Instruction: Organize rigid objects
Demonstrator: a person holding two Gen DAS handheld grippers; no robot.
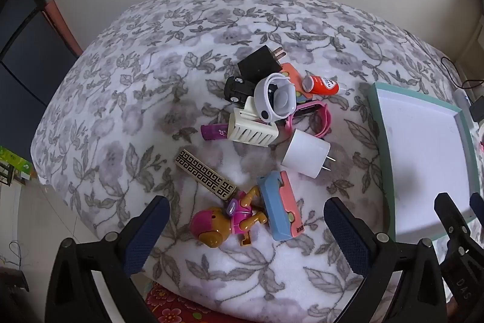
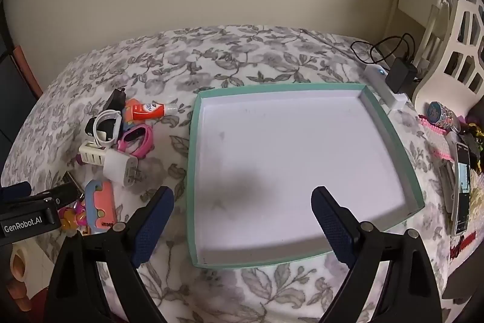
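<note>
Floral fleece in grey and white covers the bed [image 1: 145, 99], the largest thing in sight and the surface that carries everything else. Next in size comes one shallow box tray [image 2: 390, 123] with a teal rim and a white floor, lying bare beside the clutter; nothing has gone into it, so the sorting appears to be at its very first step.

Both tools hover above the bed with nothing between their pads. The left tool [image 1: 246, 227] has its fingers spread wide over the near end of the pile, and the right tool [image 2: 242, 220] is spread just as wide over the tray's near edge.

The pile sits just left of the tray, counted downward in size: one blue and pink case [image 1: 279, 209], one toy figure [image 1: 230, 221] in pink and tan, one gold-patterned bar [image 1: 205, 174], one cream slotted piece [image 1: 252, 130], one white coiled cable [image 1: 273, 97], two wall chargers, one black [image 1: 258, 65] and one white [image 1: 305, 153], one pink wrist band [image 1: 320, 121], one black toy car [image 1: 237, 90], one orange tube [image 1: 322, 84], one purple stick [image 1: 213, 131].

As a judgement, the next move calls for the left tool to drop onto a near, free-lying piece, the toy figure or the case, and close across its narrow side.
</note>
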